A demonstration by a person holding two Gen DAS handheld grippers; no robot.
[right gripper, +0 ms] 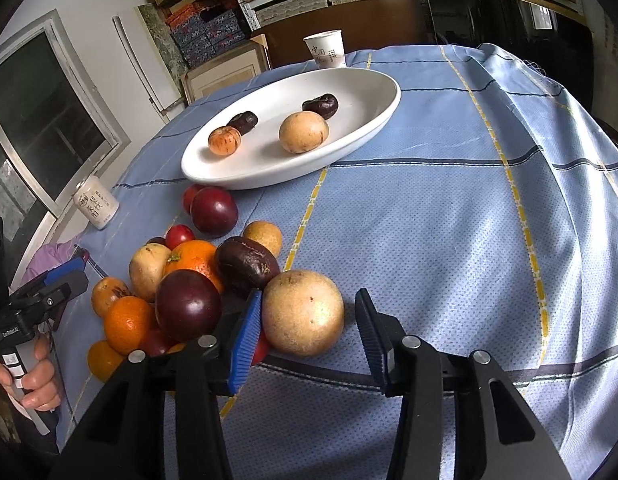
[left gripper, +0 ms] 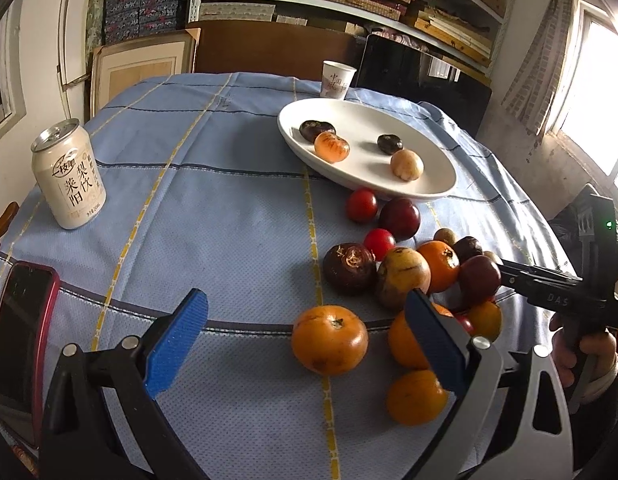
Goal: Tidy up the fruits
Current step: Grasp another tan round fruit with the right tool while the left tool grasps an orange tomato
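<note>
**Right gripper around a tan fruit at the pile's edge**

The right gripper (right gripper: 307,330) has a round tan fruit (right gripper: 303,313) between its jaws: the left blue pad touches it, the right pad stands just apart. The left gripper (left gripper: 305,334) hangs wide open and empty above a round orange mandarin (left gripper: 329,339). On the blue checked tablecloth (right gripper: 429,240), the white oval plate (right gripper: 373,128) holds four fruits beyond the pile.

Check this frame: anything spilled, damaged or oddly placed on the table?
Nothing spilled or broken. The can and paper cup stand upright. The white plate holds four fruits. The only oddity: a phone lies at the table's edge.
</note>
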